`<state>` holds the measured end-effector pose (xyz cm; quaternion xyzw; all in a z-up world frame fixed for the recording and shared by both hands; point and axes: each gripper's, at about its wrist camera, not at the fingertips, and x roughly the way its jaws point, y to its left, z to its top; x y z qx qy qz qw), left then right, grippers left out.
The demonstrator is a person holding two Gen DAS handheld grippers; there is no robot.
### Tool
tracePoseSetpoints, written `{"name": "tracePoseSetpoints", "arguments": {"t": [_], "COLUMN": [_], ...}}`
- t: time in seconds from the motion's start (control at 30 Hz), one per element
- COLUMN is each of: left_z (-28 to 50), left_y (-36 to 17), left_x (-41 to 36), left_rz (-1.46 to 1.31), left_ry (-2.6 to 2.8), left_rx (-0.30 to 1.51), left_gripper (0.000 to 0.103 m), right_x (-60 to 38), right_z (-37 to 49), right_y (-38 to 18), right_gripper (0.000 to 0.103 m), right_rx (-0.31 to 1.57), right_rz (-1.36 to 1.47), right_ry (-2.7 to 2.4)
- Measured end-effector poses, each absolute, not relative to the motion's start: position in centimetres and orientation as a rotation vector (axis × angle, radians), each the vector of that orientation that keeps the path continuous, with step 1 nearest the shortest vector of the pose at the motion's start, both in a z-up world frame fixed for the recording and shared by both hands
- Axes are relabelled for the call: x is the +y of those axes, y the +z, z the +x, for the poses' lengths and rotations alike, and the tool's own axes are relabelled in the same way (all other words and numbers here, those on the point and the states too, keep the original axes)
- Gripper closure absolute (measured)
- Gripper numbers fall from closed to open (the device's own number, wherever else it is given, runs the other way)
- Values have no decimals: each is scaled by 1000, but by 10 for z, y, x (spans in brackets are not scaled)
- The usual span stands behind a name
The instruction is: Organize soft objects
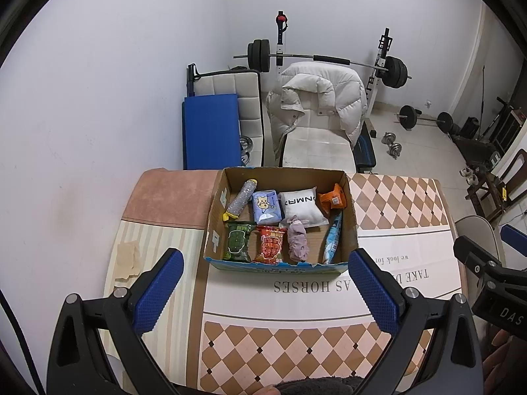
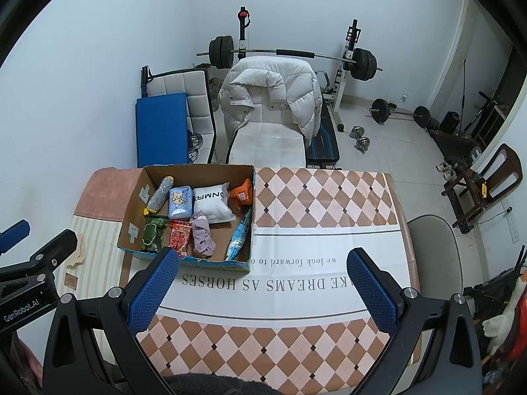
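I count one cardboard box [image 1: 350, 217] on my table; inside lie eight soft things: four snack packets, one tissue pack, one sock pack, one scrunchie, one glittery roll.

Soft packets [image 1: 269, 244] lie in the box [image 1: 213, 217] on the table [image 1: 395, 256].

In the left wrist view the left gripper's near finger pads [image 1: 158, 291] and the box's near wall cover part of the tablecloth's printed line [image 1: 329, 283], and the right gripper [image 1: 494, 283] is cut off by the right edge. Inside the cardboard box [image 1: 210, 220] at the table's far edge, a purple cloth [image 1: 298, 238] overlaps the white pillow pack [image 1: 301, 205], and the packet labels are too small to read. In the right wrist view the left gripper [image 2: 29, 263] runs off the left edge.
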<state>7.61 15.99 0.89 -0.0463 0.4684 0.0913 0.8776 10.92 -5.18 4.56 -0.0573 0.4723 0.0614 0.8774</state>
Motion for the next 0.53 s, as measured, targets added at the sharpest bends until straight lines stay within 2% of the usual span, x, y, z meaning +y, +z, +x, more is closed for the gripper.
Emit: {"name": "tracePoseSetpoints", "arguments": {"t": [0.53], "left_z": [78], "left_y": [10], "left_x": [165], "left_rz": [-98], "left_ry": [184], "left_rx": [971], "left_gripper": [1], "right_x": [-51], "right_z": [110], "right_y": [45], "right_gripper": [0], "right_rx": [985], "right_rz": [-121], "right_ry": [124]}}
